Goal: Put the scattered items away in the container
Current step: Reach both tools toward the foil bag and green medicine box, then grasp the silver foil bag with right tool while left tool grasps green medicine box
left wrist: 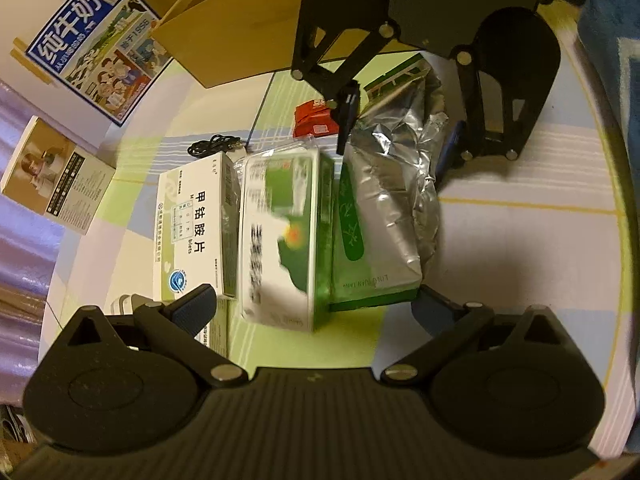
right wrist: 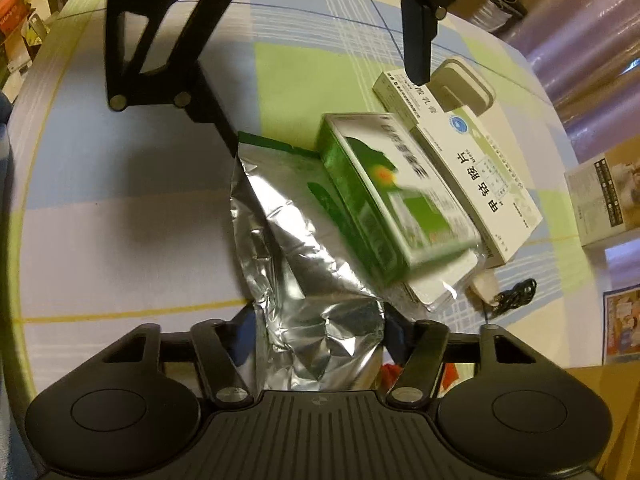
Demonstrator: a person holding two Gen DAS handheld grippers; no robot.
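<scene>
- Left wrist view: the left hand-held gripper [left wrist: 316, 304] hangs spread wide over the pile, one pad on either side of it, pinching nothing. Take the green box [left wrist: 284, 236] as the landmark: it lies in the middle of the checked cloth [left wrist: 520, 240], partly on top of the foil pouch [left wrist: 388, 184], which sits just right of it. A white medicine box [left wrist: 192, 232] touches its left side, and a red packet [left wrist: 314, 120] lies beyond it. The cardboard container [left wrist: 240, 36] stands farther off past the pile, well apart from the green box.
- Same view: the right hand-held gripper [left wrist: 400, 136] straddles the far end of the foil pouch; whether its pads are biting already I cannot tell from here.
- Right wrist view: the right hand-held gripper [right wrist: 320, 332] has its jaws half closed about the crumpled foil pouch [right wrist: 304, 280], the foil filling the gap (looks like a pinch, though the pads themselves are mostly hidden). The green box [right wrist: 384, 196] leans on the pouch's far half, the white medicine box [right wrist: 480, 176] just behind it.
- To do this well, I'd say: grip firmly on the bunched end, and lift slowly, since the green box rests on the pouch and would likely tumble. The spread left one could steady that box.
</scene>
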